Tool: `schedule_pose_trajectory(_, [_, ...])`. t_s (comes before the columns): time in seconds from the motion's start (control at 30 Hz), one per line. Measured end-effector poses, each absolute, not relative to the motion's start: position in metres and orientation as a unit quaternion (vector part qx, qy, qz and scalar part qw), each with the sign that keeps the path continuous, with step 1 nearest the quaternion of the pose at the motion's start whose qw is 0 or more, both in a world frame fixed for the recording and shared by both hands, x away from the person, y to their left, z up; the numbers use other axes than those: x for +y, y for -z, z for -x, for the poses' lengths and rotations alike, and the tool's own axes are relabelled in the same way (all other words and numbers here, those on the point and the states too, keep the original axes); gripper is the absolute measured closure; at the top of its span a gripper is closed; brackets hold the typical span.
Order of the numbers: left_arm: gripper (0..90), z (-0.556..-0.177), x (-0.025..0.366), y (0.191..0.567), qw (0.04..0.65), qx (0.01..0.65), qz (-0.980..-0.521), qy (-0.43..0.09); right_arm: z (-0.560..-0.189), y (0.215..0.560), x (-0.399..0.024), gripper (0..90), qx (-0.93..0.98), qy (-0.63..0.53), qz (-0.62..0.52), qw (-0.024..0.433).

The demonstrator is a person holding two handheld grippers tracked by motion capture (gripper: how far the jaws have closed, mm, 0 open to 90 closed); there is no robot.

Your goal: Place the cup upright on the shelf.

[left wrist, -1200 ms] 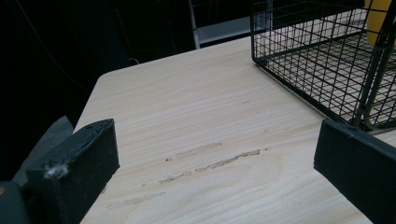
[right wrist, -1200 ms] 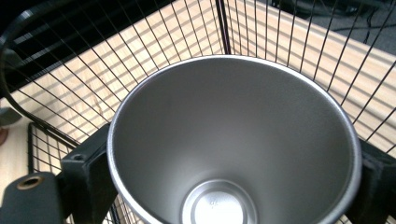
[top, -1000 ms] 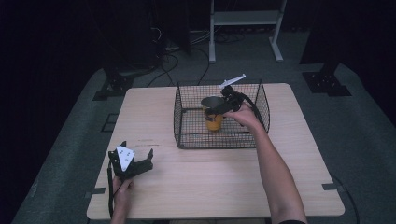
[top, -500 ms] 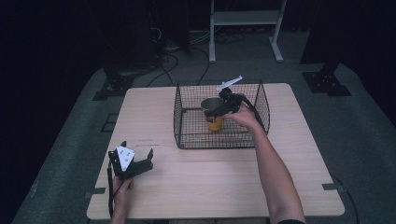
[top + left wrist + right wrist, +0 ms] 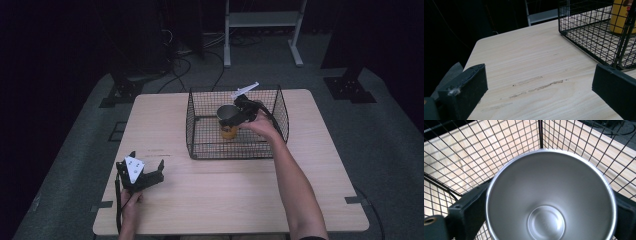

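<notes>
pale wood table [image 5: 215, 200], grey floor [image 5: 75, 165]; dark room

Pale wood-grain table [image 5: 225, 200]. Black wire-grid basket [image 5: 200, 125]. Yellow-orange cup [image 5: 229, 132] with silver steel inside; black grippers.

You see the wooden table [image 5: 225, 200] evenly lit from above while the frame's edges sink into near-black. The high view is soft and grainy. In the right gripper view, the steel cup [image 5: 549, 195] shows gentle glare, its rim slightly blurred.
</notes>
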State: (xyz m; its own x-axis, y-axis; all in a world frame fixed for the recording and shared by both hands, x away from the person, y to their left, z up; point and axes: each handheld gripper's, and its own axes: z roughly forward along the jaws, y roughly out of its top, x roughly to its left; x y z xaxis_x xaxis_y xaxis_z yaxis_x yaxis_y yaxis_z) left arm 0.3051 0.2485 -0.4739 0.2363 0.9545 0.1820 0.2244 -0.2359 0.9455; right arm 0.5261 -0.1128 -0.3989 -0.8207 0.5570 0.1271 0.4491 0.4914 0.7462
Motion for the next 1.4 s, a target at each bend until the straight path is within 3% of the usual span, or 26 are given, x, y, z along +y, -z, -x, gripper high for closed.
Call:
schedule_pose_trajectory(0.8, [0.0, -0.306, 0.248, 0.474, 0.427, 0.449, -0.658, -0.428, -0.523, 0.388, -0.117, 2.0, 0.844, -0.442, -0.295, 0.069])
schedule_pose_trajectory(1.4, [0.0, -0.305, 0.247, 0.474, 0.426, 0.445, -0.661, -0.428, -0.499, 0.354, -0.144, 2.0, 0.817, -0.494, -0.289, 0.077])
